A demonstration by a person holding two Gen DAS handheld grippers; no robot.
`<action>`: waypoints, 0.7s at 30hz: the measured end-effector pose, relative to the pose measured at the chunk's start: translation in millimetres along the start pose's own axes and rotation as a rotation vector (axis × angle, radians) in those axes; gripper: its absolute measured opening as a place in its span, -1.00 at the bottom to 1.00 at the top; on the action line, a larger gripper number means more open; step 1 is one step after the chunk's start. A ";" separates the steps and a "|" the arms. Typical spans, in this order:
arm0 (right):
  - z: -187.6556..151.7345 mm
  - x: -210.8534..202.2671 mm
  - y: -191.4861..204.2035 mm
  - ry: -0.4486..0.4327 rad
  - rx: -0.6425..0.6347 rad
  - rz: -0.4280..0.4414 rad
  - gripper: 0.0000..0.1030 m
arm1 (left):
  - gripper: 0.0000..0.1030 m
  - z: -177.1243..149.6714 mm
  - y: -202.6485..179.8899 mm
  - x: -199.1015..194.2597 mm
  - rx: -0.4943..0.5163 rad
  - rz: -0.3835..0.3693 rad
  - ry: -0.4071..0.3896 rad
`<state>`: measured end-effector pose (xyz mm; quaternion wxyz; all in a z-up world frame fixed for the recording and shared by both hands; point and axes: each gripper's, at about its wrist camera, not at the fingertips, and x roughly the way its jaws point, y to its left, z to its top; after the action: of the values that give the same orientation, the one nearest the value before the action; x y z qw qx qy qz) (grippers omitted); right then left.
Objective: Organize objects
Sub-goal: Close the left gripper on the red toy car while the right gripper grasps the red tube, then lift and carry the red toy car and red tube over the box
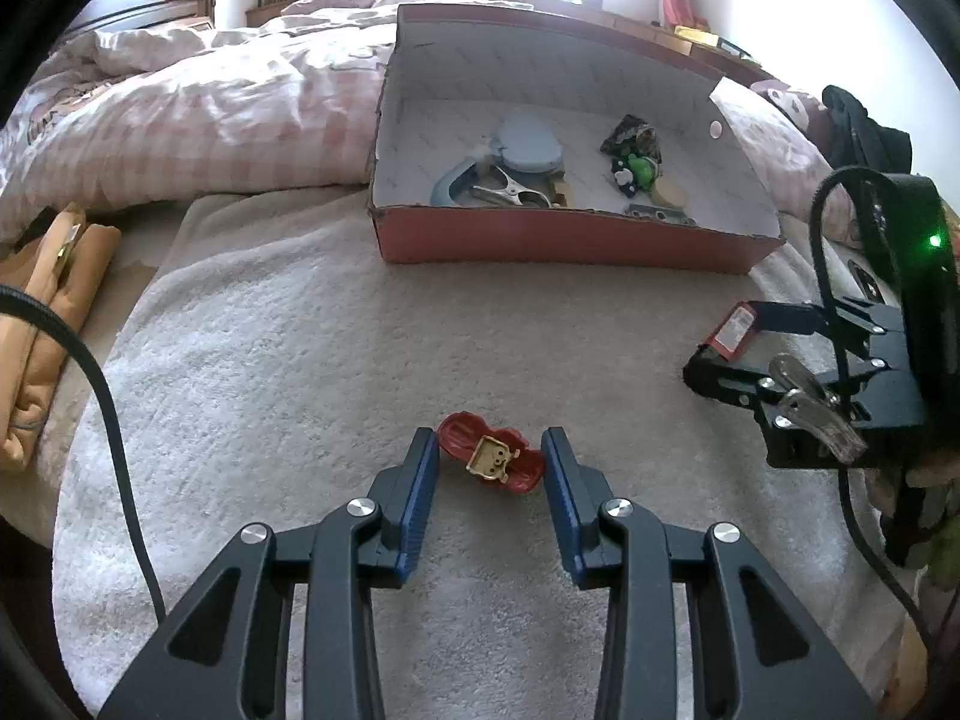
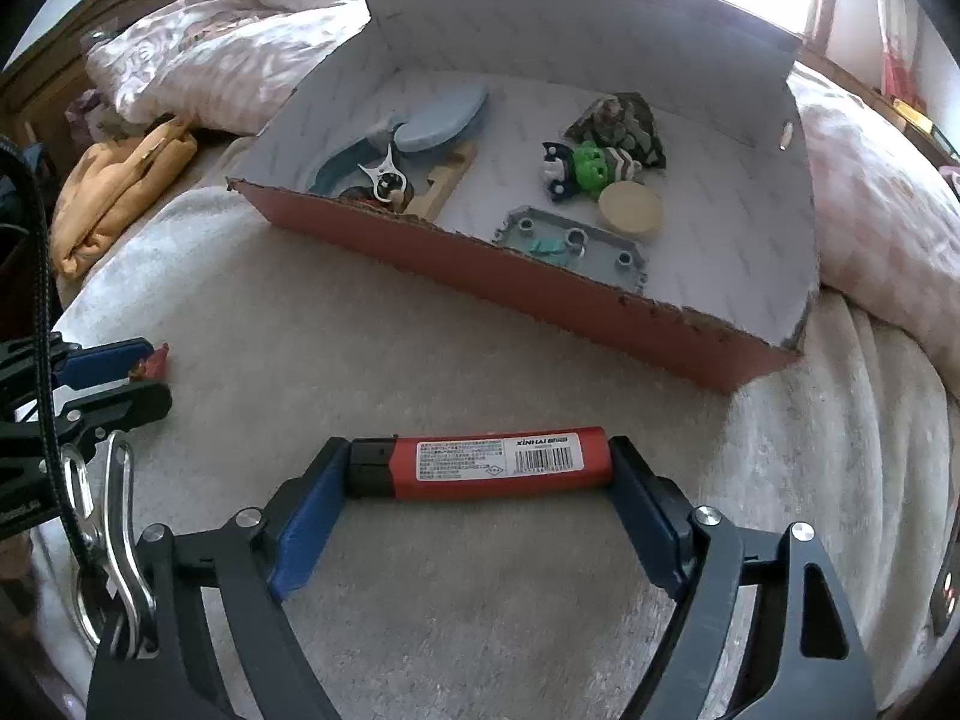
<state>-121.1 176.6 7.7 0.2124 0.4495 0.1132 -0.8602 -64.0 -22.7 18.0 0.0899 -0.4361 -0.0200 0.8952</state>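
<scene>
Left tongs (image 1: 487, 461) stand apart around the red toy (image 1: 491, 459); close squarely. Right tongs (image 2: 480, 468), clamped endwise on the lighter (image 2: 480, 463), should lift level toward the box (image 2: 516, 267).

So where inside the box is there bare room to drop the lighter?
The box floor is bare along its right side, between the round disc and the right wall. The near-left corner is crowded around the metal clip.

Only thing I can read is "XINHAI" on the red lighter's (image 2: 486, 463) white label. There's a barcode beside it, but its digits and the fine print are too small.
</scene>
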 end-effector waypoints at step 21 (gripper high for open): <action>-11.2 -36.9 -15.4 -0.080 0.248 0.060 0.65 | -0.32 21.3 -16.4 -8.0 0.040 0.003 -0.037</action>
<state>-101.5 204.3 31.8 0.1850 0.4409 -0.0159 -0.8782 -73.5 -7.2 39.3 0.0969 -0.4177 -0.0029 0.9034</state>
